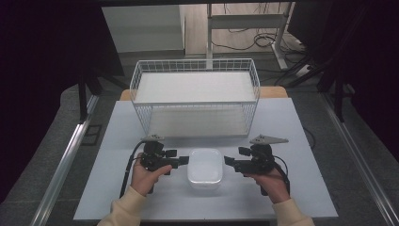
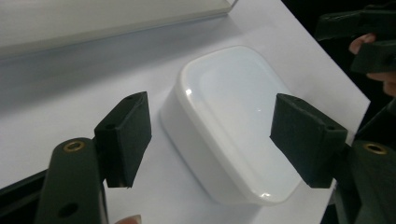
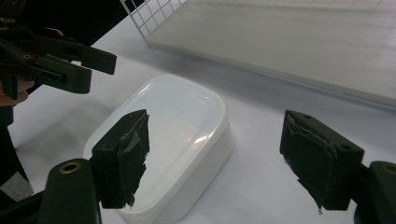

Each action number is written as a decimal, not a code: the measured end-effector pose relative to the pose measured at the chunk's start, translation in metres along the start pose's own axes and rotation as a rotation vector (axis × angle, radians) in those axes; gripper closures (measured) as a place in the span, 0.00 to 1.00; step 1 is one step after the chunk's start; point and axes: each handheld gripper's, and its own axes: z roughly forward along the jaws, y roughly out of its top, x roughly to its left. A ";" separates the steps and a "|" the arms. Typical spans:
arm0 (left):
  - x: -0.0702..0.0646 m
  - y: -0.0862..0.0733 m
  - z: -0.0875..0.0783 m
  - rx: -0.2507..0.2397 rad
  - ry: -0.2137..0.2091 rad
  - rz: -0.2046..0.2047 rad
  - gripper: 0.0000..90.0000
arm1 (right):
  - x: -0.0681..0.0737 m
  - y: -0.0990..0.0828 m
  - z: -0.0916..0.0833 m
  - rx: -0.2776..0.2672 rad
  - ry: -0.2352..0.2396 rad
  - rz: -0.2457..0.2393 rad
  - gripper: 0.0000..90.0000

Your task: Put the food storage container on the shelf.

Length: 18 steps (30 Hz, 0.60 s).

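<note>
The white plastic tub sits on the table between both claws. The left claw and right claw are wide open, holding nothing. The tub looks slippery, so an uneven pinch could tip it or push it away.

A white tub sits between the left gripper and right gripper, before a wire basket.
</note>
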 end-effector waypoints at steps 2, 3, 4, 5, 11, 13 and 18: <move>-0.001 0.000 0.002 0.004 -0.010 -0.012 0.32 | 0.000 -0.001 0.003 0.008 0.017 0.017 0.27; -0.001 -0.001 0.003 0.005 -0.015 -0.021 0.32 | -0.001 -0.002 0.005 0.011 0.022 0.025 0.27; 0.000 -0.001 0.004 0.010 -0.024 -0.026 0.32 | -0.001 -0.003 0.007 0.016 0.028 0.032 0.27; 0.000 -0.001 0.005 0.014 -0.027 -0.032 0.32 | -0.001 -0.005 0.009 0.020 0.033 0.039 0.27; 0.000 -0.001 0.008 0.022 -0.053 -0.050 0.32 | 0.003 -0.011 0.021 0.051 0.047 0.048 0.29; 0.001 -0.002 0.010 0.032 -0.054 -0.054 0.32 | 0.003 -0.013 0.025 0.055 0.058 0.063 0.30; 0.007 -0.004 0.014 0.039 -0.108 -0.122 0.34 | 0.004 -0.016 0.035 0.076 0.065 0.089 0.33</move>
